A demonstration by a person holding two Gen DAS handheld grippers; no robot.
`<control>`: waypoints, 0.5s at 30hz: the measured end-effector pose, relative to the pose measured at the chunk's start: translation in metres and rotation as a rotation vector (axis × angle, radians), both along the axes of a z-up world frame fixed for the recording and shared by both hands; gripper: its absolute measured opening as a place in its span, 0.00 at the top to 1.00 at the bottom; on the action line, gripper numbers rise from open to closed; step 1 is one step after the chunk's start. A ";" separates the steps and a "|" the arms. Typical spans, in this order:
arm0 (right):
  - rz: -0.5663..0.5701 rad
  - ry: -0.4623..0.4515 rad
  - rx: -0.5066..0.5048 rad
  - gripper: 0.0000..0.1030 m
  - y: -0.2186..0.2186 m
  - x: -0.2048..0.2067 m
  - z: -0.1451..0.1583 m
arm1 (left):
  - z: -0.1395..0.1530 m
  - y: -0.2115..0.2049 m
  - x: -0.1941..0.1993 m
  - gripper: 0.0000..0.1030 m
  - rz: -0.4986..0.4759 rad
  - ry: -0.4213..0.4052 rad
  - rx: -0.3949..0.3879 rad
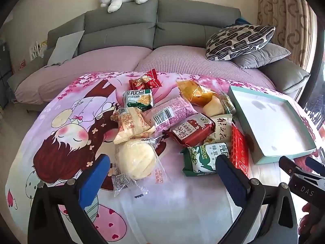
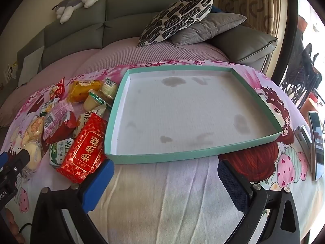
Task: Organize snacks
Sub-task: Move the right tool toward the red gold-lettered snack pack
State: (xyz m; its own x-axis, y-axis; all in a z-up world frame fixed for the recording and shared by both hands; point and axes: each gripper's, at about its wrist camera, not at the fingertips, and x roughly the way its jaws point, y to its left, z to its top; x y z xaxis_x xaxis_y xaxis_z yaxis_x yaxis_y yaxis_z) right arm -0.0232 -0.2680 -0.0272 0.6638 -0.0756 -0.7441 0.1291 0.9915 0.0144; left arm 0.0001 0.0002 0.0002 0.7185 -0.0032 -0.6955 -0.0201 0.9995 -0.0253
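Status: task not yet started, judging by the layout. The tray holds no snacks; only faint stains mark its white floor. Every snack lies outside it, in a loose pile on the cloth just left of the tray.

Gripper state:
- My left gripper is spread wide and holds nothing. It hangs over the near edge of the pile, with the bun in its clear wrapper between and just ahead of the fingers.
- My right gripper is also spread wide and empty. It faces the tray's near wall. Its left finger sits just beside the red pack, which leans against the tray's near left corner.

Pile contents, as far as visible:
- the green biscuit pack, next to the red pack;
- the dark red pack and the pink pack, overlapping in the middle;
- the orange pack and small items at the far side, partly hidden.

Remaining work: all of it. I judge that each snack must be lifted and set in the tray. The red pack is the nearest candidate for my right gripper, the bun for my left. Soft wrappers may slip or crumple under pressure.
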 end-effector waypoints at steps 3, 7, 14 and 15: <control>-0.001 0.001 -0.001 0.00 0.000 0.000 0.000 | 0.001 0.000 0.000 0.00 -0.003 -0.013 -0.010; -0.002 -0.001 0.004 0.00 0.000 0.000 0.001 | 0.002 -0.001 0.000 0.00 -0.012 -0.023 -0.015; -0.002 0.001 0.005 0.00 0.000 0.000 0.000 | 0.002 -0.003 -0.001 0.00 -0.004 -0.016 0.009; -0.002 0.001 0.004 0.00 0.000 0.000 0.000 | 0.002 -0.003 -0.001 0.00 -0.009 -0.024 0.003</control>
